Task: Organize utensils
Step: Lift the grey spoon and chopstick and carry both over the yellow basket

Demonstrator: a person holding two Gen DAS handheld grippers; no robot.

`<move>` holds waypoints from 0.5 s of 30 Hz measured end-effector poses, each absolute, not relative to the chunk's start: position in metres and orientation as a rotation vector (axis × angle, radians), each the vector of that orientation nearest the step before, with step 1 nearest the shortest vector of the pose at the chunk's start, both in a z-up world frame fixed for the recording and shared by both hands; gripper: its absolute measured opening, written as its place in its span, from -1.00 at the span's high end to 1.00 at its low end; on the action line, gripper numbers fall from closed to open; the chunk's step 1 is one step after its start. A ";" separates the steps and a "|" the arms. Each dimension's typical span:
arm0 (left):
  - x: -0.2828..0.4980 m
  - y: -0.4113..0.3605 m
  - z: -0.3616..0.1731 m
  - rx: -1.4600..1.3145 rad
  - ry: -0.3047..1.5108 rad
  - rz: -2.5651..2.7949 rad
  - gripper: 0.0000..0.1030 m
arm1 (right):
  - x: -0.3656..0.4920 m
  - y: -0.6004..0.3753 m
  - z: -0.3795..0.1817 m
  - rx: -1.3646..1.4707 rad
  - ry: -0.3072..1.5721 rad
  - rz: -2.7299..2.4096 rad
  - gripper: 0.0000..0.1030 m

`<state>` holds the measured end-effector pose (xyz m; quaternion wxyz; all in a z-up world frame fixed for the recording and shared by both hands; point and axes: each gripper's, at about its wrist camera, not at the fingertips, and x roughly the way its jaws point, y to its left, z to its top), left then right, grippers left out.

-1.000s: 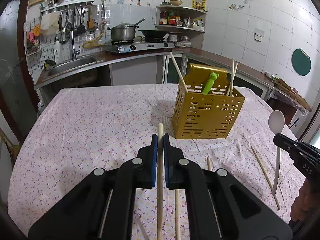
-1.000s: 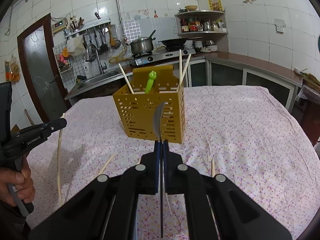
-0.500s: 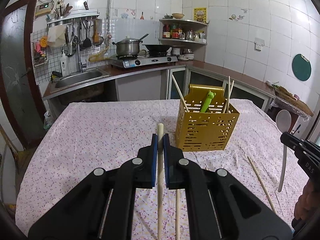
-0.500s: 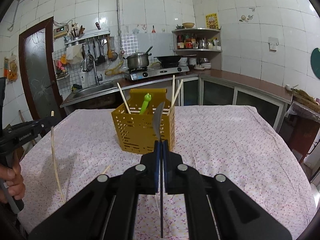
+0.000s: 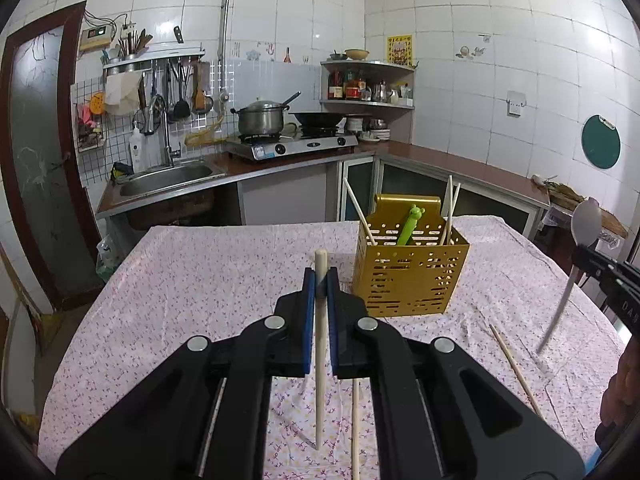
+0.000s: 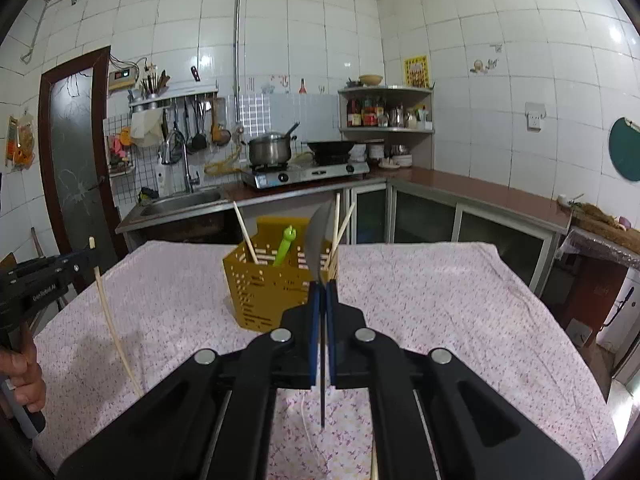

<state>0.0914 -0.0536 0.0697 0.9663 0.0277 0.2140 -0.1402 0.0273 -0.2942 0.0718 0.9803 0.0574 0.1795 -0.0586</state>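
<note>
The left gripper is clamped on a chopstick, which stands nearly upright between the blue pads, its top poking above them and its lower end hanging over the cloth. The right gripper is closed on a spoon, seen edge-on in its own view; the bowl rises above the pads and the thin handle hangs below. In the left view the same spoon shows at 3 o'clock, pale bowl up, handle slanting down.

The holder (yellow, perforated) stands on the cloth at about 1 o'clock of the left gripper and at 12 o'clock of the right one, near but apart from both. Inside it lean three chopsticks and a green utensil with a frog-like head. Two more chopsticks lie loose on the cloth in the left view: one at 4 o'clock of the holder, one under the gripper body at 6 o'clock. A hand grips the left tool's handle at 9 o'clock in the right view
</note>
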 end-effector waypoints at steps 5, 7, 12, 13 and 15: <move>0.085 -0.054 0.076 0.055 0.414 -0.288 0.91 | 0.021 -0.293 0.081 0.108 0.335 -0.117 0.93; 0.083 -0.054 0.080 0.048 0.402 -0.296 0.91 | 0.020 -0.292 0.085 0.108 0.327 -0.116 0.93; 0.082 -0.056 0.090 0.046 0.382 -0.310 0.91 | 0.020 -0.291 0.094 0.101 0.305 -0.110 0.93; 0.082 -0.057 0.092 0.045 0.378 -0.312 0.91 | 0.021 -0.291 0.095 0.099 0.302 -0.108 0.93; 0.083 -0.058 0.097 0.047 0.366 -0.314 0.91 | 0.022 -0.291 0.099 0.096 0.294 -0.107 0.93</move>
